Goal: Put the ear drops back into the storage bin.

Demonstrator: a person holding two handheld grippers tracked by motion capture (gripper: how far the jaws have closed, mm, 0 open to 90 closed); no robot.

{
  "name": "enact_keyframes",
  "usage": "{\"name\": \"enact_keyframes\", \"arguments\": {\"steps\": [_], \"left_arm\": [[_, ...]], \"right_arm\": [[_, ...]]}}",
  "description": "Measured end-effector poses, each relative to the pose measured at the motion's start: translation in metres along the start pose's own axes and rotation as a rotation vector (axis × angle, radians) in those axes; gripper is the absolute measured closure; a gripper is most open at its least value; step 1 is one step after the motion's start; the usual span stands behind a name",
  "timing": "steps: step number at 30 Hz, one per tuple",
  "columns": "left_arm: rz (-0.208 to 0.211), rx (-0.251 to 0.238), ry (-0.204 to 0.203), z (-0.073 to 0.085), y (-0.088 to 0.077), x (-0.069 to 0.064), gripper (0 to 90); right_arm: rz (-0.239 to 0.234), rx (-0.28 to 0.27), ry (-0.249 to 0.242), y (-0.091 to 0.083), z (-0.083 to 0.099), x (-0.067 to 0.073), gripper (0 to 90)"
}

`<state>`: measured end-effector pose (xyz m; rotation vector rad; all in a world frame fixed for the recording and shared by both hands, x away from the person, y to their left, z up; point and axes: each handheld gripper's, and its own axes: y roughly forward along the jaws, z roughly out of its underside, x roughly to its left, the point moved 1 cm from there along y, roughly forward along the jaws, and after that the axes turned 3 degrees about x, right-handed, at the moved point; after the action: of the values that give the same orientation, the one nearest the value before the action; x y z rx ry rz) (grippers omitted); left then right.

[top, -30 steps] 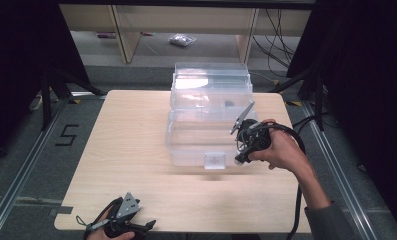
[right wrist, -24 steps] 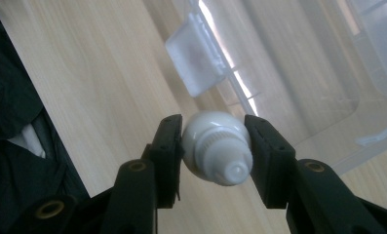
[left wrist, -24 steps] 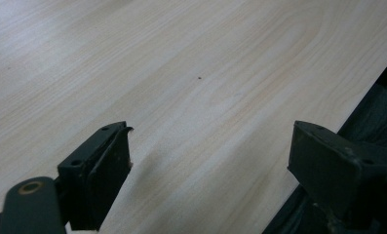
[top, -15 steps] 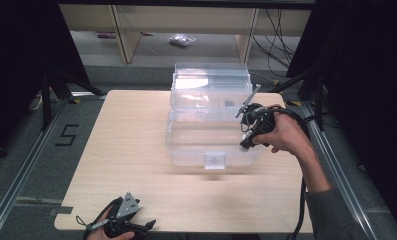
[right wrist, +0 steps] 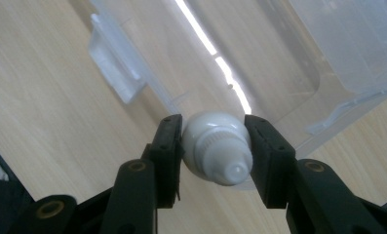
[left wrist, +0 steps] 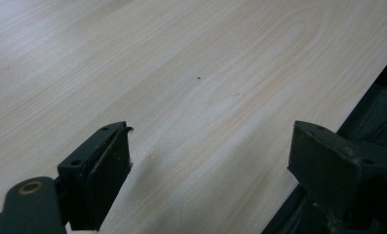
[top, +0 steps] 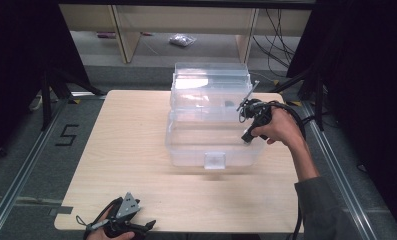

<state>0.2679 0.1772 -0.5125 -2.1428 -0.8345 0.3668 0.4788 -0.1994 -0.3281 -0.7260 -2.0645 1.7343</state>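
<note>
The desk (top: 136, 165) carries a clear lidded bin (top: 211, 125) at its middle. The right gripper (right wrist: 213, 146) has swung up from the bin's front right corner to above its right edge, fingers pinching a white capped bottle (right wrist: 215, 153) (probably bound for inside). The left gripper (top: 123, 222) idles well in front of the bin, fingers wide.

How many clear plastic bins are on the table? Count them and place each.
1. The clear plastic bin sits mid-table, lid open at the back; right gripper holds a white bottle over it.
</note>
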Motion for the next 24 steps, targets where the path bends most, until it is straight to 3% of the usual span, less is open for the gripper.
{"name": "enact_keyframes", "arguments": {"steps": [3,9,10,11,13,14,20,24], "left_arm": [[0.006,-0.002,-0.019,0.0,0.001,-0.001,14.9],[0.006,-0.002,-0.017,0.0,0.001,-0.001,14.9],[0.009,-0.002,-0.019,0.0,0.001,-0.001,14.9],[0.011,-0.006,-0.024,0.0,0.001,-0.001,14.9],[0.005,-0.001,-0.013,0.0,0.001,-0.001,14.9],[0.006,-0.013,-0.03,0.0,0.002,-0.002,14.9],[-0.003,-0.017,-0.019,0.0,0.002,-0.002,14.9],[-0.003,-0.016,-0.017,0.0,0.001,-0.002,14.9]], "right_arm": [[-0.001,0.015,0.014,0.005,-0.001,-0.005,60.1],[-0.003,0.036,0.046,0.02,-0.004,-0.017,60.1],[0.004,0.043,0.032,0.022,-0.004,-0.02,60.1],[-0.006,0.044,0.058,0.024,-0.004,-0.02,60.1],[-0.012,0.041,0.048,0.028,-0.005,-0.023,60.1],[-0.013,0.046,0.053,0.031,-0.005,-0.024,60.1],[-0.024,0.069,0.088,0.048,-0.007,-0.029,60.1],[-0.014,0.108,0.082,0.056,-0.009,-0.034,60.1]]}}
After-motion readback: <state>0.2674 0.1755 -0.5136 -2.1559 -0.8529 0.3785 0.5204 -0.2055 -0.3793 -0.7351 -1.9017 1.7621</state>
